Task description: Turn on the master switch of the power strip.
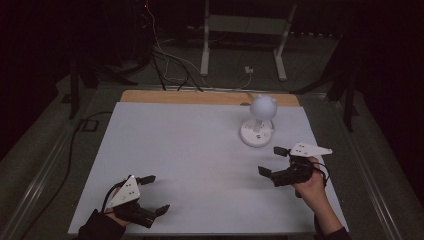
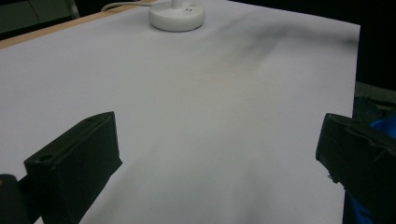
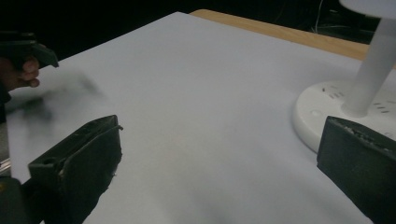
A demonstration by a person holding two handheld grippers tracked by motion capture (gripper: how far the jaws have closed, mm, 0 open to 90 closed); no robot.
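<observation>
Two grippers: you hold one in each hand, low over the white table (image 1: 200,150), and both are empty.
Step now: I think you are at the start, getting ready to reach for the lamp (image 1: 258,122).
Where the lamp is: it stands upright near the far right part of the table, on its round white base, with a round white head on top.
Right gripper (image 1: 273,160): its jaws are wide apart. It holds nothing and touches nothing. It is near the lamp, just in front of the base, but there is a gap between them.
Right gripper view: the lamp base (image 3: 345,116) and its thin white stem sit just past the right jaw.
Left gripper (image 1: 154,194): its jaws are wide apart too. It holds nothing. It is near your edge of the table, well apart from the lamp.
Left gripper view: the lamp base (image 2: 177,17) is far off at the top.
Next move: I think your right gripper must go forward a little and line up with the lamp. Go slowly, so you do not knock it over.
Not sure: which part of the lamp you mean to touch.
</observation>
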